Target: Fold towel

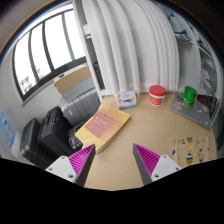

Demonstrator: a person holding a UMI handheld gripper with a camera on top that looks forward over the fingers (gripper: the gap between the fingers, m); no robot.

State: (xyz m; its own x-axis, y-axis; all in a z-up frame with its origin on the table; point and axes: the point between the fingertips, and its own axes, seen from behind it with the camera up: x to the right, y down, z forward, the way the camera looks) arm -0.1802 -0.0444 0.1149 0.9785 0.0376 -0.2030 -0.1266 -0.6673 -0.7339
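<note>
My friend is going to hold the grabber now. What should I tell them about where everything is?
Gripper: jaws open, holding nothing, above the wooden table.
Towel: lies flat on the table ahead of the jaws, slightly toward the left one, not touched. It looks like a tidy rectangle; whether it is already folded is hard to tell.
Beyond it: a red container, a green cup and a small box.
Left to do: reach the towel, grip an edge, fold it.

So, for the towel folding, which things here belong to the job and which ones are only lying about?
For the job:
- folded towel, lying on the table beyond the fingers
- gripper, open, holding nothing

Just lying about:
- red-lidded container
- green cup
- small clear box
- black bag beside the table
</note>
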